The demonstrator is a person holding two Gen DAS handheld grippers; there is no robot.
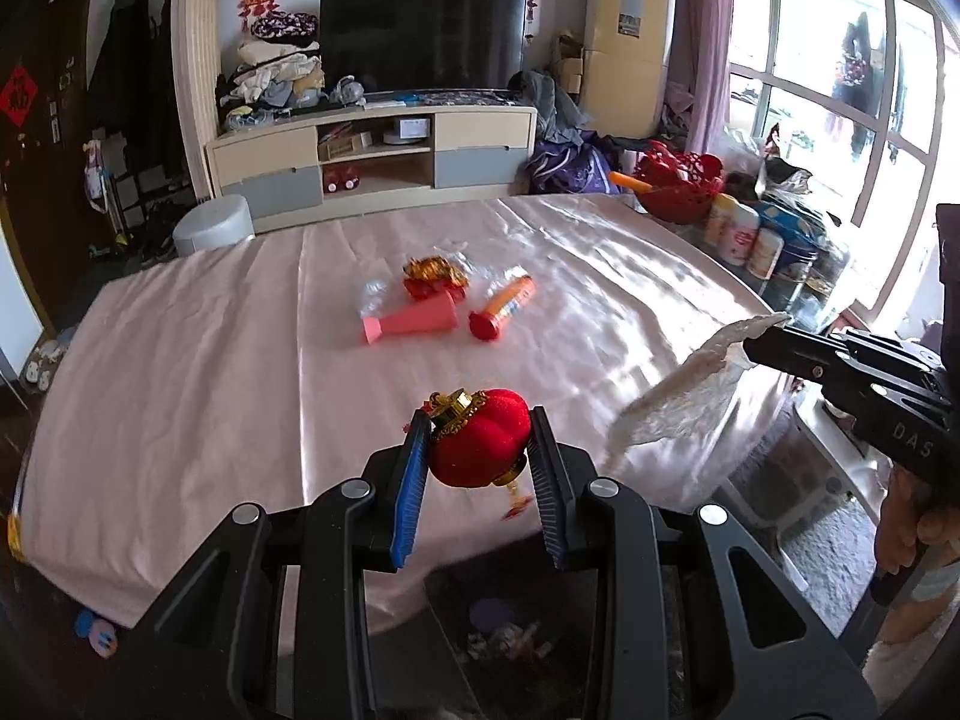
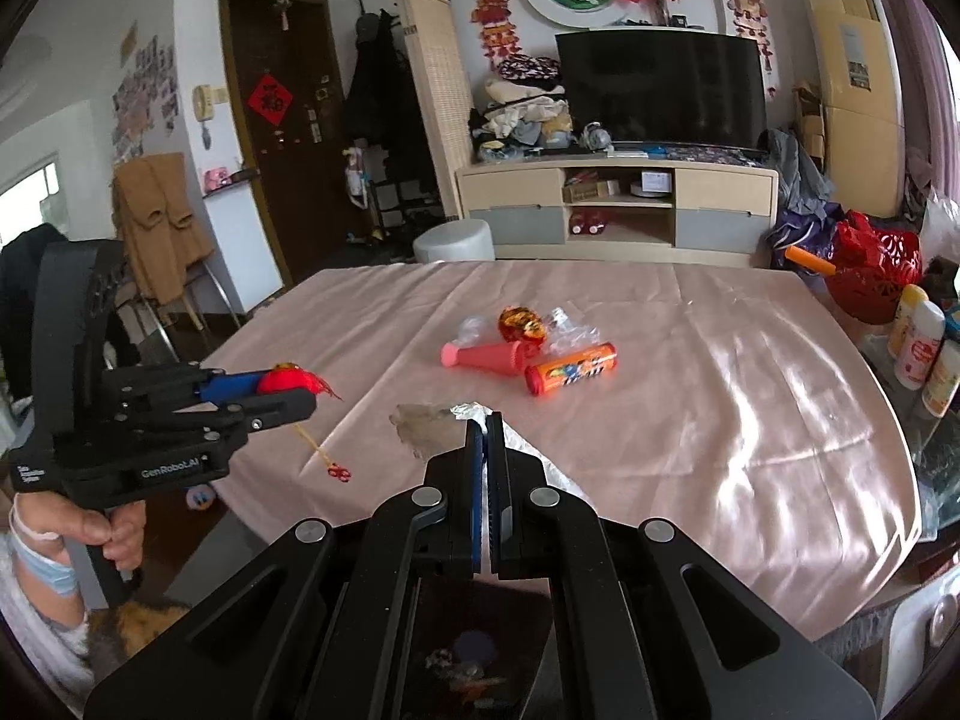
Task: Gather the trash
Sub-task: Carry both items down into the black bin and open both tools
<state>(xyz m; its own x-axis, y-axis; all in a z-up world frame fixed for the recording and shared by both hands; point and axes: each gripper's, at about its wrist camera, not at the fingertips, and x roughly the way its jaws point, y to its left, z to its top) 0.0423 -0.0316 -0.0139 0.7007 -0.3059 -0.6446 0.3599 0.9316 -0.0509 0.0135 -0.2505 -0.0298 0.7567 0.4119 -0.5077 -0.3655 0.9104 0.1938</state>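
1. The left claw (image 1: pixel 480 450) is part open and clamps a small red lantern ornament (image 1: pixel 479 447) between its blue pads, above the near edge of the worktop (image 1: pixel 210 372).
2. The ornament's gold cap tilts up to the left; its tassel hangs below.
3. The right claw (image 2: pixel 485 420) is pressed fully together on a crumpled clear wrapper (image 2: pixel 429 429), which sticks out past its tips to the left.
4. On the middle of the pink-covered worktop, well ahead of both claws, lie a pink cone (image 1: pixel 411 324), an orange tube (image 1: pixel 503 305), a red-gold wrapper (image 1: pixel 432 276) and clear plastic scraps.
5. A dark bin with litter (image 1: pixel 510 636) sits under the claws, just off the worktop edge.
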